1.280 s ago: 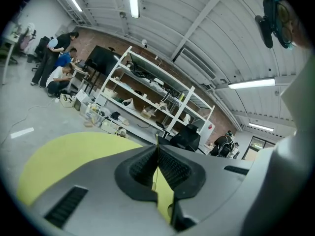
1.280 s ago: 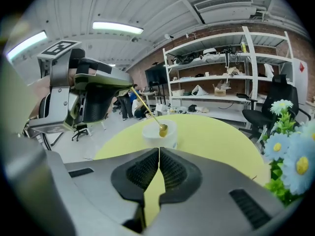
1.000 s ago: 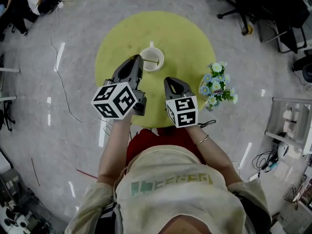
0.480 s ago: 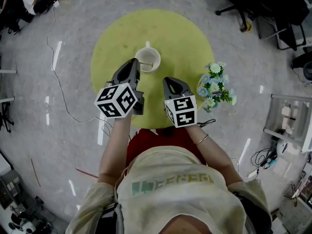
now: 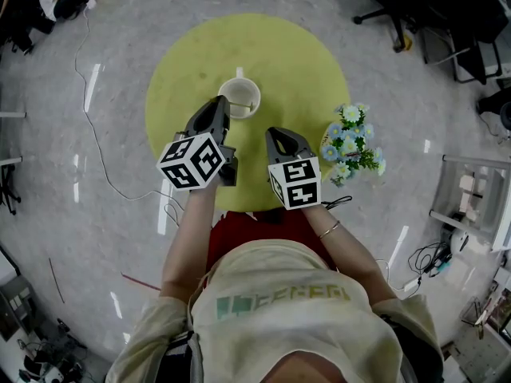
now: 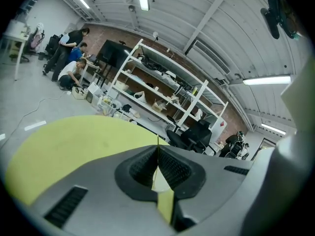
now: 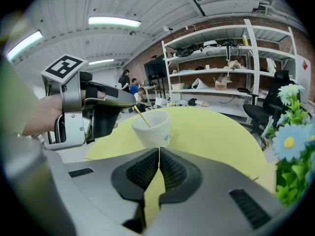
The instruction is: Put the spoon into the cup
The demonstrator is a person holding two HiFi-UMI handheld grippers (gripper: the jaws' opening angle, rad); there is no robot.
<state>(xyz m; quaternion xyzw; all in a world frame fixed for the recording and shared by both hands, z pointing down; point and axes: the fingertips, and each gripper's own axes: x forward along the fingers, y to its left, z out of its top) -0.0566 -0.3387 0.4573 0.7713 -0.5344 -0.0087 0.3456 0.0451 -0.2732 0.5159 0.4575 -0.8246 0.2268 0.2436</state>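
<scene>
A white paper-like cup (image 7: 154,130) stands upright near the middle of the round yellow-green counter (image 5: 279,54). A thin gold-coloured metal spoon (image 7: 141,117) leans in it. The spoon's lower end is down inside the cup. Its handle rises over the rim toward 9 o'clock in the head view.

The left gripper (image 5: 220,104) sits just beside the cup, between 8 and 9 o'clock of it, with its tip at the top of the handle. In the left gripper view its ribbed fingers (image 6: 176,168) are pressed together. The slim handle is pinched in the seam between them and pokes out just past their tips. A pale sliver of the cup shows lower in the gap. The right gripper view shows the same thing from the side, with the handle's upper end meeting the left fingertips above the cup's rim.

The right gripper (image 5: 279,134) hovers over the counter at about 4 o'clock of the cup, apart from it and aimed toward it. Its fingers (image 7: 139,172) are closed against each other with nothing between them. Only the yellow-green counter shows through the slit below where they meet.

A small bunch of blue-and-white artificial flowers with green leaves (image 5: 352,144) stands at the counter's 4 o'clock edge, well apart from the cup.
</scene>
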